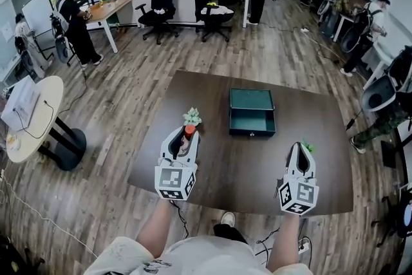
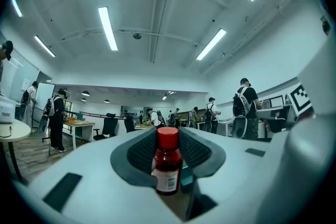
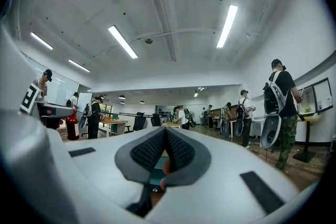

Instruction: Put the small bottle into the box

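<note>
A small red bottle with a red cap and a white label stands upright between the pads of my left gripper, which is shut on it. In the head view this gripper hovers over the left half of the brown table, with the bottle at its tip. The teal box lies open to the right of it and a little farther away. My right gripper is over the table's front right, its pads meeting. A small orange patch shows low in its gap; I cannot tell what it is.
A small pale green plant stands just beyond the left gripper's tip. Another bit of green sits beside the right gripper's tip. A round white table is at the left. Office chairs, desks and several people stand beyond.
</note>
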Tool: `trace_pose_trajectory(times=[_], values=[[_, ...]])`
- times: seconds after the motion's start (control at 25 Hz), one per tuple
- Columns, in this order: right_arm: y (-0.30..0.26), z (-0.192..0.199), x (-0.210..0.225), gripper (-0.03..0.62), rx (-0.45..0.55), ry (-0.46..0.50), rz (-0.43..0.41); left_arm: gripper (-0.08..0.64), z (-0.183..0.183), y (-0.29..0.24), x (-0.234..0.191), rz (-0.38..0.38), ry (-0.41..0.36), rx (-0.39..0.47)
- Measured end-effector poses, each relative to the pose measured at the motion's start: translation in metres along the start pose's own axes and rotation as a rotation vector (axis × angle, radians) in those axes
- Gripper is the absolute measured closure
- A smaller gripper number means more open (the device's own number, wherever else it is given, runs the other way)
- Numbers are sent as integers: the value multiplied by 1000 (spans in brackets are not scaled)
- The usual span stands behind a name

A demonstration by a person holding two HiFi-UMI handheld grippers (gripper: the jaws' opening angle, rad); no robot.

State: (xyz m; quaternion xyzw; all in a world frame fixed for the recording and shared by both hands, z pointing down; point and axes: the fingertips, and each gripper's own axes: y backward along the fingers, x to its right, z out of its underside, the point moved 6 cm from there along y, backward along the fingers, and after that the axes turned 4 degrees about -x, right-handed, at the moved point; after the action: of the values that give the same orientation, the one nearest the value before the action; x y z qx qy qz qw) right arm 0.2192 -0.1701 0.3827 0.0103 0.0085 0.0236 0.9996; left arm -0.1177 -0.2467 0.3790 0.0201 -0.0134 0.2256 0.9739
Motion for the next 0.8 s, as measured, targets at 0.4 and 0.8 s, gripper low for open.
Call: trace_pose_trajectory(times=[0.4,0.8], values=[[-68,11,54,591,-19,-26,-2,430,4,-83,25,6,-20,-32],[-104,21,115,591,-25,-49,26,430,10,-148,60,30,-30,-48]])
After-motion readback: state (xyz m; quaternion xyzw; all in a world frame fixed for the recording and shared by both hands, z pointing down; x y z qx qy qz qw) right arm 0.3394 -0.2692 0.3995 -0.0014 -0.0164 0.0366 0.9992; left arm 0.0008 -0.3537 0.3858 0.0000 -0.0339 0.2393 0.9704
